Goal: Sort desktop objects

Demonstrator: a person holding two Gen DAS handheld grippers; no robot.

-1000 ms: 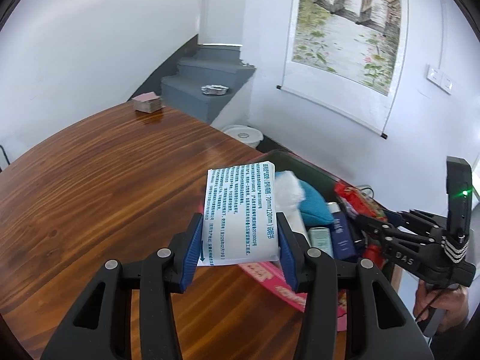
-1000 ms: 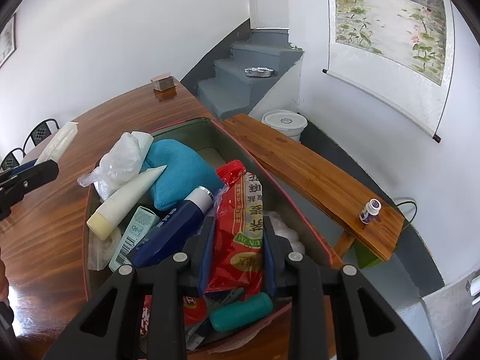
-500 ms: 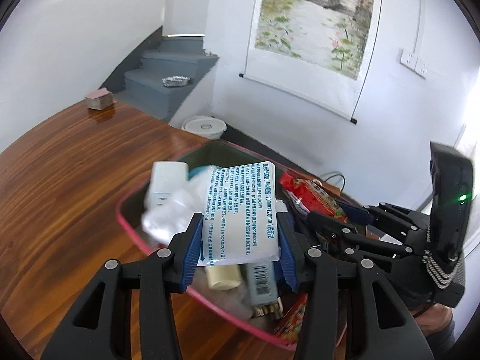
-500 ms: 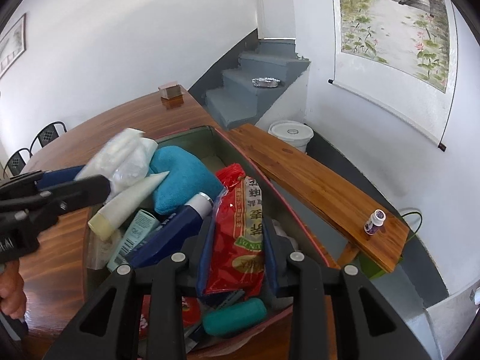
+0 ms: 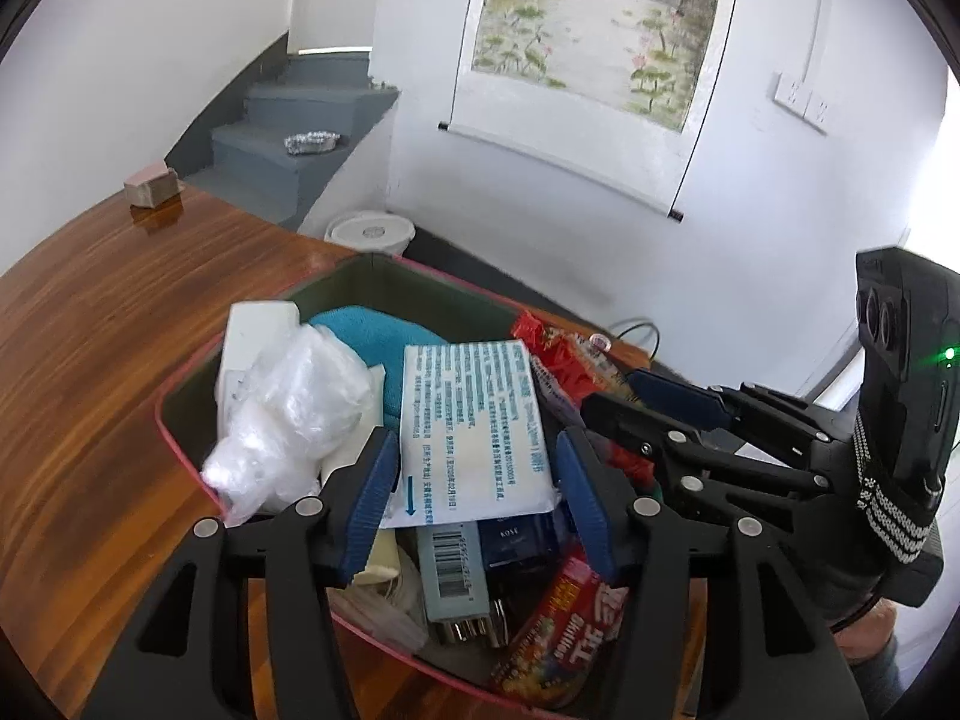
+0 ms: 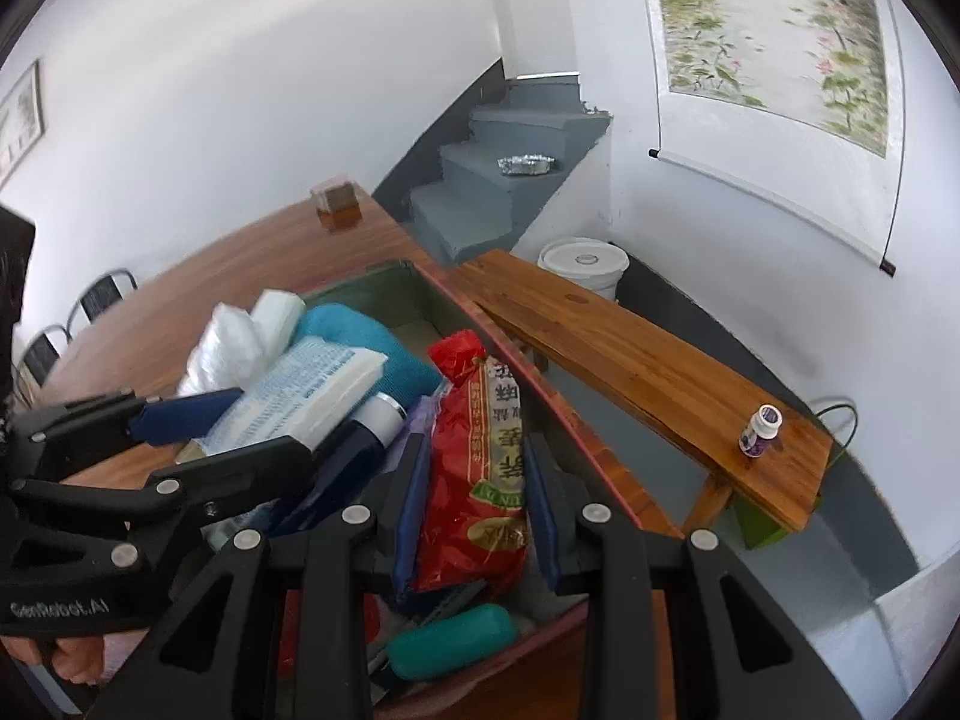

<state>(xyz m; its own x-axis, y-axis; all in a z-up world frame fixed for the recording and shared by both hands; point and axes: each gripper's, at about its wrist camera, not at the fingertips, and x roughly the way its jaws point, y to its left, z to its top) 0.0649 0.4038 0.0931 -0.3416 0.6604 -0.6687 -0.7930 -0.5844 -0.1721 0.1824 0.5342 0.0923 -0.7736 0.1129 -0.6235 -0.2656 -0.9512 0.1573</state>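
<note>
White printed packet over the full storage bin

The white packet (image 5: 474, 432) lies atop the clutter in the red-rimmed bin (image 5: 180, 432), between the left gripper (image 5: 480, 498) pads, whose jaws have just been opening; a gap shows on the right pad's side. The right gripper (image 6: 474, 498), angled down into the bin beside it, has been easing apart around the red snack bag (image 6: 480, 456), pads still alongside it.

Soft daylight filled both views, brightest on the white wall (image 5: 150, 60) beyond the grippers. Glare blew out the far right edge. Fisheye bending curved the table (image 5: 90, 360) and darkened the corners. The wood showed pale sheen; close items blurred slightly.
</note>
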